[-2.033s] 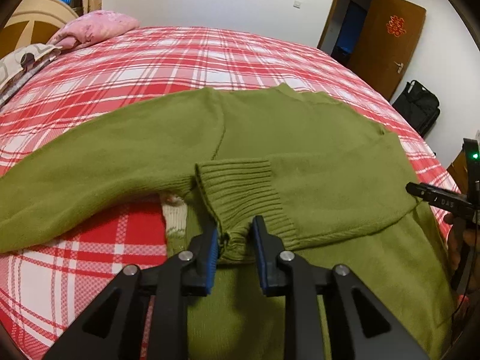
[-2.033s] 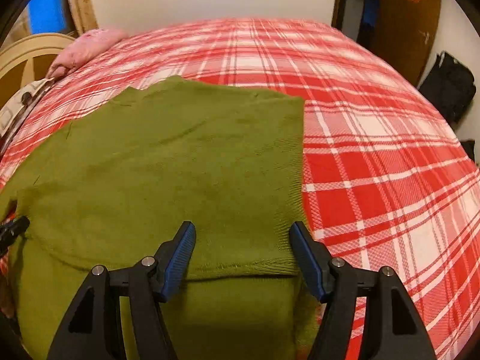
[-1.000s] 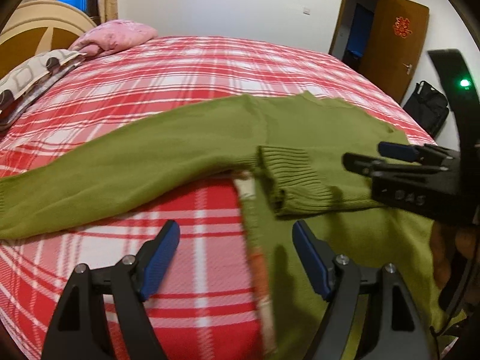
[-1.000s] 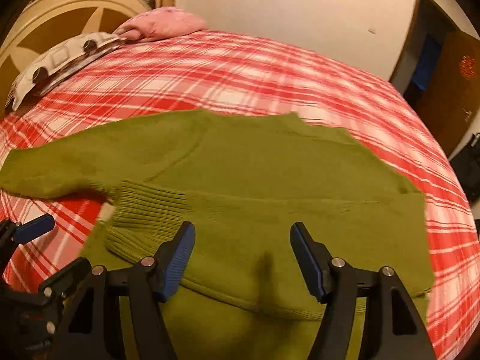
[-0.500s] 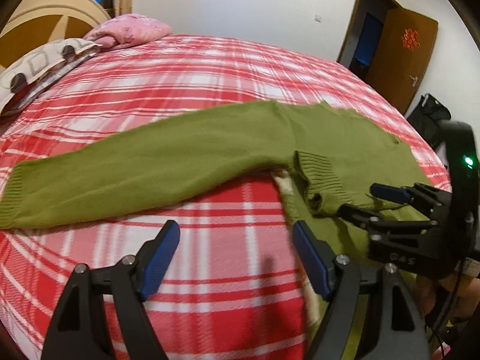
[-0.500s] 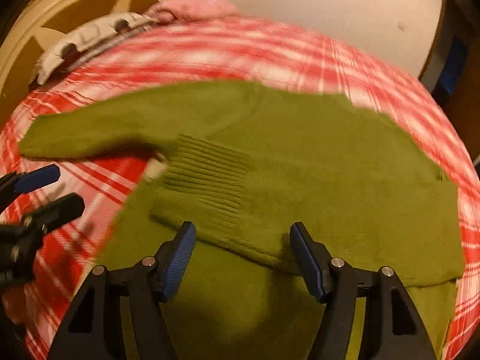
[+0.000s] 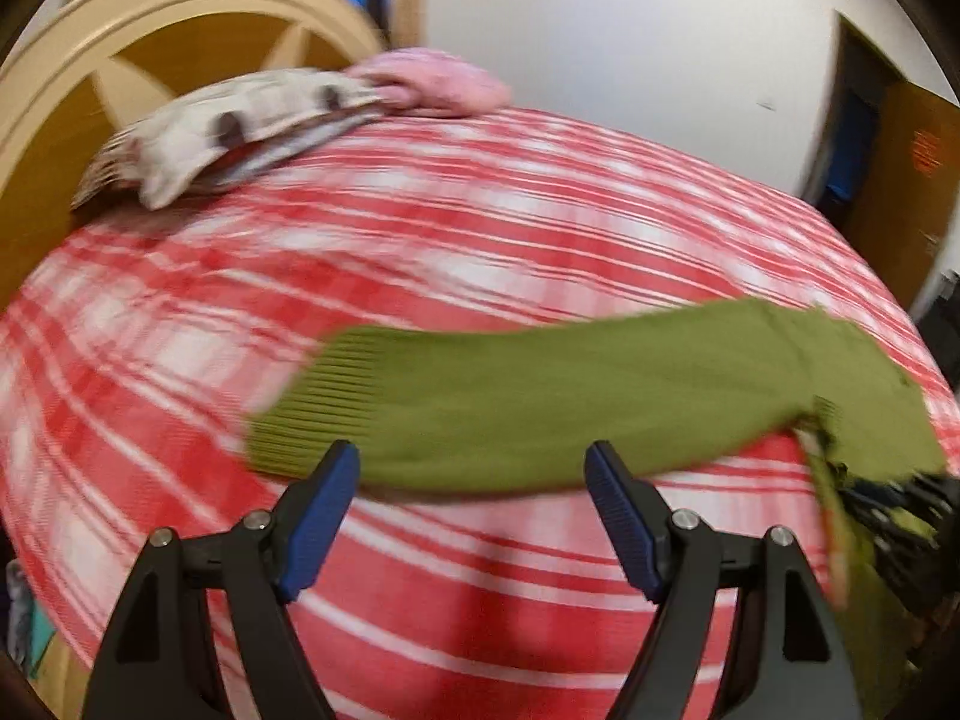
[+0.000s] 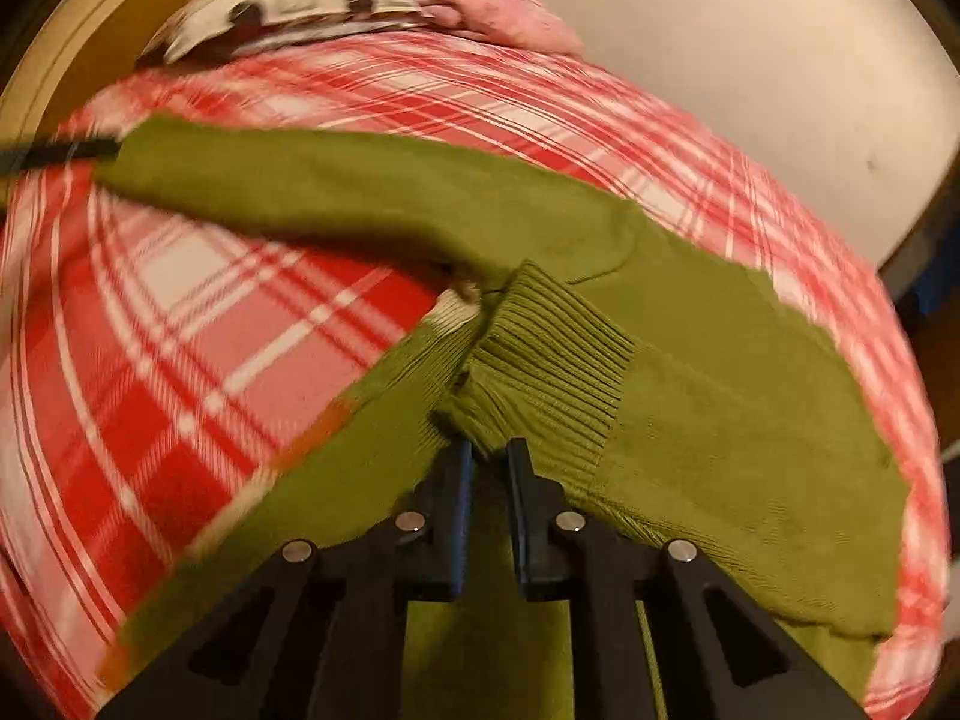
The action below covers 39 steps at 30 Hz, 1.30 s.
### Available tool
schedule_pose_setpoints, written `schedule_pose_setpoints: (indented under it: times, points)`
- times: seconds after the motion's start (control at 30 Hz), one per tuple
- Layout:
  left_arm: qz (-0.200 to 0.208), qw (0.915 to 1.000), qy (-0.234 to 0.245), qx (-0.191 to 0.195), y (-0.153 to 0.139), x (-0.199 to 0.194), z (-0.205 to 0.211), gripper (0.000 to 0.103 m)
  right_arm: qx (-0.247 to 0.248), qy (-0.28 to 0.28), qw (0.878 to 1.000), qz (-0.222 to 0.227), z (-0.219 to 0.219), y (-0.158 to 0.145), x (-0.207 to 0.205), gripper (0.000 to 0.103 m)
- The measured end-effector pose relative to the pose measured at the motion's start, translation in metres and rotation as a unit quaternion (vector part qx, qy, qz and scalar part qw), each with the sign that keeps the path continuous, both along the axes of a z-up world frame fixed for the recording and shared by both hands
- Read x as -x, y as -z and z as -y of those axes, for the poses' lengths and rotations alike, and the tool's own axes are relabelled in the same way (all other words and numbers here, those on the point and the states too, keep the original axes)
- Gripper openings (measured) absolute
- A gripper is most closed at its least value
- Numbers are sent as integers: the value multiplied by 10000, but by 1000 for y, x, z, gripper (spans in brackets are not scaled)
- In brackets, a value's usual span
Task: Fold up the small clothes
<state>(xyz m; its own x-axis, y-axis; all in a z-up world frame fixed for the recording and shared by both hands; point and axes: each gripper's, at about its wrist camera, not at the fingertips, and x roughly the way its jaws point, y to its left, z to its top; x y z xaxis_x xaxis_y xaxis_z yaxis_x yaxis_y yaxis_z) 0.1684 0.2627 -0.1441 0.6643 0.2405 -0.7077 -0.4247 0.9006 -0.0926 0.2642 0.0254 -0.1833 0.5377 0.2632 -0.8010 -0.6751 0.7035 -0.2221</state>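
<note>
Nearest in the right wrist view, the right hand-held gripper [image 8: 487,456] is seen closing, its jaws drawn almost together on the ribbed cuff [image 8: 540,354] of the sleeve already folded across the green sweater [image 8: 750,420]. Knit is bunched between the pads, so the cuff appears to be pinched. In the left wrist view, the left hand-held gripper [image 7: 471,516] is held spread wide with nothing between its jaws, just short of the other sleeve [image 7: 540,402], which lies stretched out flat on the red plaid bed [image 7: 480,228].

For the step in hand to be done well, the outstretched sleeve is best taken at its ribbed cuff end [image 7: 318,408], lifted only slightly and laid across the body, while the folded sleeve is kept pinned so that the first fold is not dragged loose. The frames are blurred, so the exact overlap of the layers cannot be told.

Farther off, a patterned pillow [image 7: 240,126] and a pink cloth [image 7: 432,84] are seen by the wooden headboard [image 7: 120,54], well apart from the sweater. Nothing is seen in the way of the fold.
</note>
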Motion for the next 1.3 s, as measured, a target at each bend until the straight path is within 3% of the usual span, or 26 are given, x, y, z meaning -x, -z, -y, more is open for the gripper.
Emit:
schedule_pose_setpoints:
  times: [0.17,0.33,0.37,0.43,0.47,0.53,0.57,0.6,0.63,0.7,0.8,0.83,0.87,0.9,0.97,1.03,1.07,1.13,1.17,1.23,1.3]
  points:
    - [-20,9966,-800,176,12,10,-64,80,-34,-133,9999,93,4,-3,20,15]
    - [62,9963,-676,532,25,5,-84,79,-46,-160,9993,328,7,-1,34,18]
    - [1,9956,-563,744,31,-1,-85,78,-89,-131,9993,336,8,0,33,18]
    - [-134,9931,-511,1044,39,-6,-86,66,-165,-72,9993,329,9,2,33,18]
    - [-139,9927,-541,1069,41,-8,-84,66,-197,-43,9992,351,10,2,33,20]
    - [-98,9934,-497,1031,38,-11,-77,54,-193,2,9989,420,10,3,35,23]
    - [-67,9933,-432,1069,36,-12,-75,27,-177,3,9989,445,10,4,35,23]
    - [-71,9922,-351,1193,35,-14,-75,11,-164,0,9988,456,9,4,36,23]
    - [-31,9918,-403,1215,33,-13,-77,11,-156,0,9988,463,8,4,36,23]
    - [382,9933,-615,899,15,-2,-74,11,-155,3,9988,463,8,5,36,23]
    - [658,9942,-781,-326,-6,4,-51,17,-161,21,9988,465,8,6,36,24]
    - [583,9933,-848,-535,-4,2,-50,23,-142,23,9987,481,8,6,37,24]
    - [476,9933,-881,-572,0,-1,-53,47,-131,23,9987,495,7,6,37,24]
    - [301,9937,-958,-498,9,-5,-60,61,-121,23,9986,513,7,6,38,24]
    - [127,9948,-981,-241,24,-8,-73,53,-128,31,9985,524,8,6,38,24]
    - [-152,9948,-973,257,44,-9,-87,50,-144,46,9985,521,9,7,39,25]
    - [6,9940,-1034,354,43,-2,-89,50,-151,53,9985,523,9,7,39,25]
    - [138,9922,-1176,377,38,4,-85,57,-151,59,9985,529,9,7,39,25]
    - [157,9911,-1223,496,38,7,-87,69,-140,58,9985,534,9,7,40,25]
    - [151,9913,-1119,678,42,6,-87,70,-103,52,9984,558,9,8,40,25]
    - [79,9939,-987,492,42,1,-80,64,-77,55,9982,598,8,7,41,25]
